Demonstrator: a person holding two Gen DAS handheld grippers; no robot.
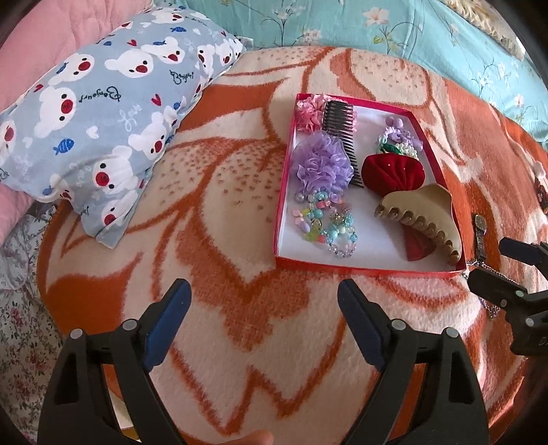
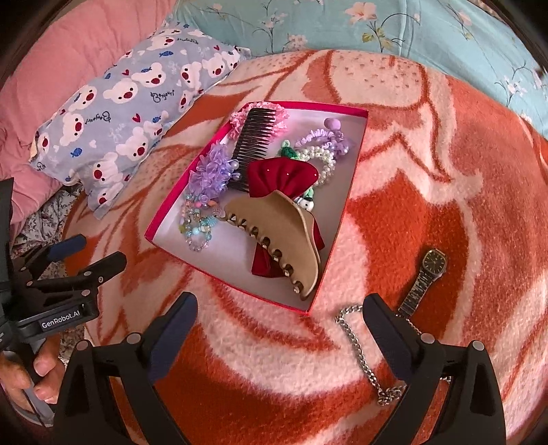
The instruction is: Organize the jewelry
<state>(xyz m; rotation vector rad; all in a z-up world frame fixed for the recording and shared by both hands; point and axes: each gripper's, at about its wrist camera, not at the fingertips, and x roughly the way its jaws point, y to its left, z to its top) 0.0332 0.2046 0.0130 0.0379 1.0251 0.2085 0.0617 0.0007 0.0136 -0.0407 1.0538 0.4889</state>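
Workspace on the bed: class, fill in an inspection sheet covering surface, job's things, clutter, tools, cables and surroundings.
Surface: orange and cream blanket, soft.
Job's things: red box holds beige claw clip, dark comb, red velvet bow, purple scrunchie, bead bracelets, pearl string; wristwatch and silver chain lie outside on the blanket.
Clutter: nothing seen.
Tools: left tool open, empty; right tool open, over the chain.
Cables: nothing seen.
Surroundings: bear-print pillow, pink quilt, teal floral bedding.
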